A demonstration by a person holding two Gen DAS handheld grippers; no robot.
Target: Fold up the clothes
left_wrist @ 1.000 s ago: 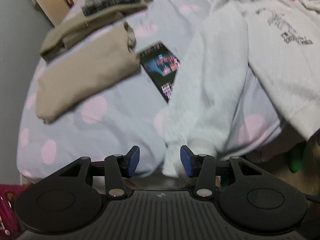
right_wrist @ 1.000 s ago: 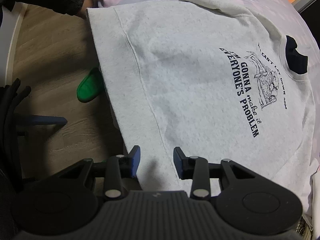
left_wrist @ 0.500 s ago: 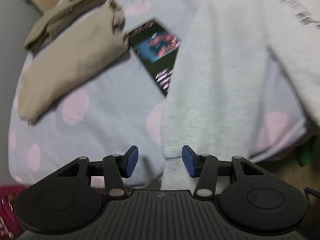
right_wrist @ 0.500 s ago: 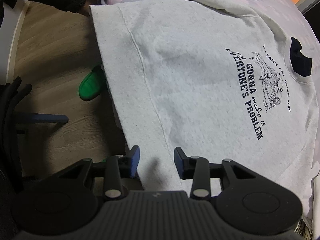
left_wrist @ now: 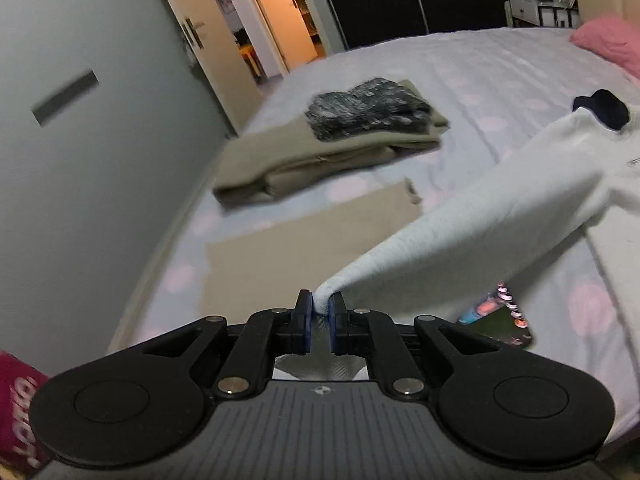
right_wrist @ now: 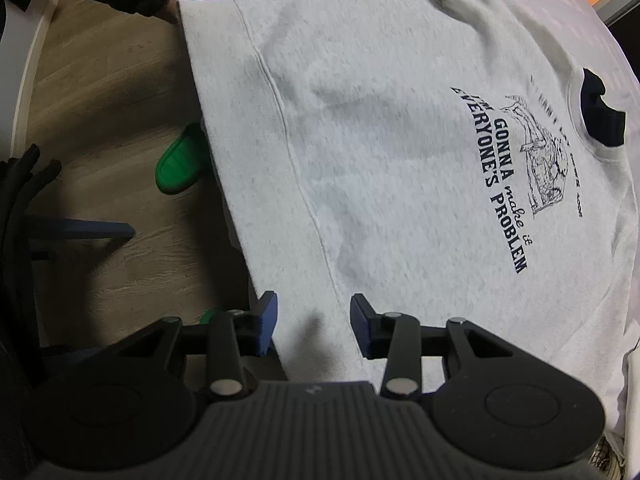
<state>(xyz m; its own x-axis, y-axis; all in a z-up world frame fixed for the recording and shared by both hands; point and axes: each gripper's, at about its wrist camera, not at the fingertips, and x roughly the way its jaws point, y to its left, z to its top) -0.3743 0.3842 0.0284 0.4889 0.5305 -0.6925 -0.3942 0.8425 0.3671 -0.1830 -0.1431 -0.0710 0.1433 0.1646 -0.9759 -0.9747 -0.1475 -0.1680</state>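
Grey-white fleece fills both views: the sweatshirt (right_wrist: 400, 160) lies face up and spread flat on the bed (left_wrist: 500, 64), printed chest uppermost, its ribbed hem hanging over the bed edge toward the wooden floor. The left gripper (left_wrist: 320, 312) has its jaws pinched tight on the cuff end of the sleeve (left_wrist: 460, 232), which rises taut from the shoulder in a lifted ridge above the spotted sheet. The right gripper (right_wrist: 312, 320) hangs with jaws wide apart just over the hem corner, gripping nothing. Beyond the sleeve sit a folded beige stack (left_wrist: 320, 160) with a dark knitted piece on top, a flat beige garment (left_wrist: 304, 248) and a glossy booklet (left_wrist: 500, 316) partly under the sleeve. The step in hand looks like the sleeve fold. Next, I judge, the cuff needs carrying across the chest and laying flat without dragging the body askew, while the right jaws either pin the hem or close on it ready for the lengthwise fold
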